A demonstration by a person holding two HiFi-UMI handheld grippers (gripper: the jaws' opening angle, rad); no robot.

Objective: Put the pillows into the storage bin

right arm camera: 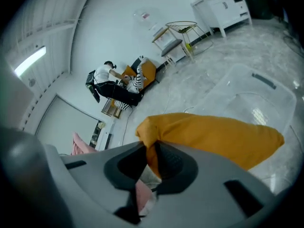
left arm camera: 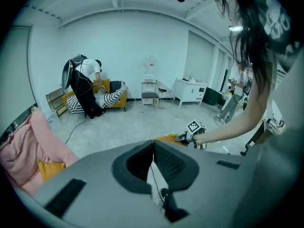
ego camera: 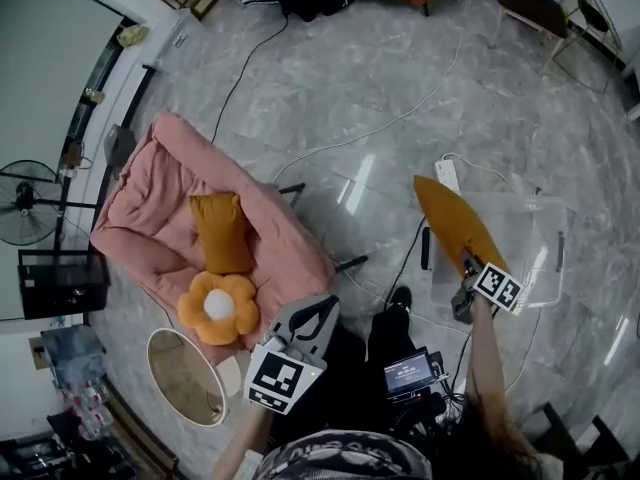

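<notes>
Pinching one corner of the pillow (right arm camera: 213, 137) in the right gripper (right arm camera: 151, 148), closing the jaws almost fully on a fold of orange cloth and leaving the rest of the cushion hanging free beyond them. Holding it above the clear bin (right arm camera: 259, 87) on the floor. In the head view, spanning the bin's (ego camera: 548, 268) left part with the pillow (ego camera: 452, 220) and reaching its far tip past the rim toward a white power strip (ego camera: 447, 175). Not possible to tell whether it is touching the bin yet.

Judging the step in hand as the drop into the bin. Probably worth bringing the right gripper (ego camera: 468, 265) nearer the bin's middle before letting go, for getting the long tip inside the walls rather than draped over the rim. Also worth going low first, this being a soft, light thing and likely flopping sideways if released high. Opening wide only after resting most of the cushion on the bottom, and then lifting straight off, the pinched cloth possibly clinging to the pads.

Holding the left gripper (left arm camera: 153, 144) closed and empty, jaws together with nothing between, near the edge of the pink sofa (ego camera: 140, 208). Seeing two more on the sofa, a plain pillow (ego camera: 220, 231) and a flower pillow (ego camera: 218, 308), just beside each other. Laying this one flat along one side is probably helping with room for those two.
</notes>
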